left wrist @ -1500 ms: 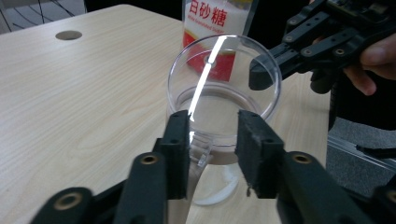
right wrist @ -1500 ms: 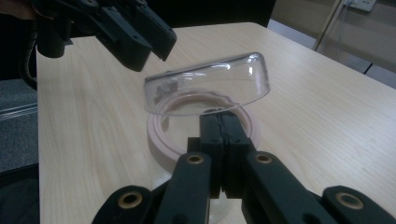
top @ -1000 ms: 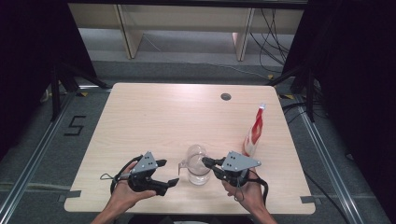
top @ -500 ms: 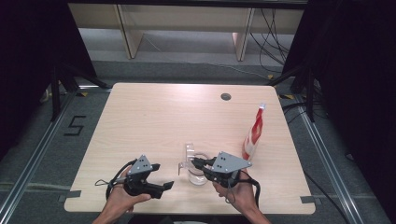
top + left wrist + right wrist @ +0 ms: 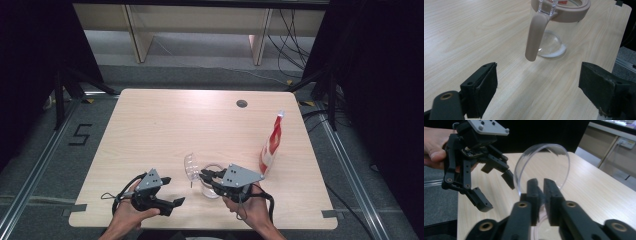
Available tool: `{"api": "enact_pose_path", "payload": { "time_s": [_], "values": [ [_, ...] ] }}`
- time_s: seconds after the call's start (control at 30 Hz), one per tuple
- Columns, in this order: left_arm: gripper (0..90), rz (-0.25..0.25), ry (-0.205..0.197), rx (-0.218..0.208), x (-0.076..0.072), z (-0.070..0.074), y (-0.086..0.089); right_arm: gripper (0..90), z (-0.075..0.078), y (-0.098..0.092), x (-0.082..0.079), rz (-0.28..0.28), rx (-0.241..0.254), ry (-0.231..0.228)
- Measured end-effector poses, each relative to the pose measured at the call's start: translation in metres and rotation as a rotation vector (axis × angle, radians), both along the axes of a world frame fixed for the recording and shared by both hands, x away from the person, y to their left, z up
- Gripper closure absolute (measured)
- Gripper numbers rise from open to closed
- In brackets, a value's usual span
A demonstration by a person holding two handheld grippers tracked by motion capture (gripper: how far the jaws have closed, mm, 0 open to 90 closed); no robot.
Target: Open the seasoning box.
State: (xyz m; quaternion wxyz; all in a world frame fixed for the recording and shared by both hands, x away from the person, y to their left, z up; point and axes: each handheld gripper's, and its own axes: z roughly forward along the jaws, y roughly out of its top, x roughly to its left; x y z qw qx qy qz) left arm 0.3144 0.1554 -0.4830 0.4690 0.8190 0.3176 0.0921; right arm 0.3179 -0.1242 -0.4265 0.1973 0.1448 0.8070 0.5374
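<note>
1. High view: jug (image 5: 212,186) sits near the table (image 5: 165,130) front edge, mid-width. Its clear lid (image 5: 190,167) stands raised just left of the jug rim. Right gripper (image 5: 206,176) at the jug, jaws on the lid. Left gripper (image 5: 171,191) left of the jug, apart, jaws spread. Red-white pouch (image 5: 270,145) upright, right of the jug.
2. Left gripper view: jaws wide, nothing between; jug ahead, beige handle (image 5: 534,37) facing them.
3. Right gripper view: right gripper (image 5: 541,195) jaws nearly together, pinching the lid (image 5: 544,167) edge; they've just been easing apart, lid between them. Left gripper (image 5: 496,187) beyond, left of the lid.
</note>
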Motion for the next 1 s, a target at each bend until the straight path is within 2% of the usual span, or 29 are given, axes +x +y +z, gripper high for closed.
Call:
{"api": "enact_pose_path", "payload": {
  "time_s": [0.03, 0.17, 0.2, 0.23, 0.4, 0.43, 0.53, 0.57, 0.67, 0.73, 0.77, 0.8, 0.83, 0.87, 0.9, 0.93, 1.0],
  "values": [
    [15.0, 0.003, -0.018, -0.001, 0.0, -0.001, 0.002, 72.0, 0.0, -0.008, -0.002, -0.032, -0.006, -0.017],
    [15.0, 0.017, -0.013, -0.006, -0.001, -0.001, 0.005, 67.1, -0.002, -0.033, -0.007, -0.099, -0.001, -0.032],
    [15.0, 0.026, -0.016, 0.0, 0.0, -0.001, 0.006, 65.2, -0.003, -0.04, -0.008, -0.12, 0.0, -0.028],
    [15.1, 0.035, -0.015, -0.015, 0.0, -0.001, 0.007, 63.7, -0.003, -0.047, -0.01, -0.139, -0.001, -0.029],
    [15.1, 0.041, -0.022, -0.015, 0.0, 0.0, 0.007, 57.5, -0.012, -0.078, -0.022, -0.231, 0.0, -0.007],
    [15.0, 0.038, -0.019, -0.02, 0.0, 0.0, 0.007, 56.6, -0.013, -0.082, -0.024, -0.249, 0.002, 0.011],
    [15.1, 0.043, -0.022, -0.011, 0.0, -0.001, 0.006, 53.4, -0.019, -0.095, -0.026, -0.297, -0.003, 0.006],
    [15.0, 0.045, -0.015, -0.026, 0.0, -0.001, 0.005, 52.8, -0.021, -0.098, -0.027, -0.313, 0.003, 0.013],
    [15.1, 0.045, -0.015, -0.033, 0.0, -0.002, 0.006, 48.9, -0.024, -0.108, -0.028, -0.363, -0.004, 0.022],
    [15.1, 0.043, -0.014, -0.022, 0.0, -0.001, 0.006, 47.2, -0.025, -0.111, -0.028, -0.384, -0.01, 0.014],
    [15.1, 0.057, -0.018, -0.023, 0.001, -0.001, 0.006, 43.7, -0.026, -0.118, -0.028, -0.438, 0.008, 0.029],
    [15.1, 0.057, -0.018, -0.023, 0.001, -0.001, 0.006, 43.7, -0.026, -0.118, -0.028, -0.438, 0.008, 0.029],
    [15.1, 0.056, -0.014, -0.018, 0.0, -0.001, 0.007, 40.9, -0.027, -0.126, -0.028, -0.48, 0.01, 0.037],
    [15.1, 0.055, -0.017, -0.029, 0.001, -0.002, 0.006, 40.3, -0.028, -0.128, -0.028, -0.502, 0.022, 0.045],
    [15.1, 0.055, -0.013, -0.015, 0.0, -0.001, 0.007, 39.6, -0.029, -0.131, -0.026, -0.515, 0.028, 0.036],
    [15.1, 0.05, -0.016, -0.025, 0.001, -0.001, 0.007, 39.2, -0.03, -0.134, -0.023, -0.529, 0.027, 0.031],
    [15.1, 0.051, -0.015, -0.015, 0.0, 0.0, 0.007, 36.7, -0.033, -0.14, -0.018, -0.572, 0.031, 0.041]
  ]
}}
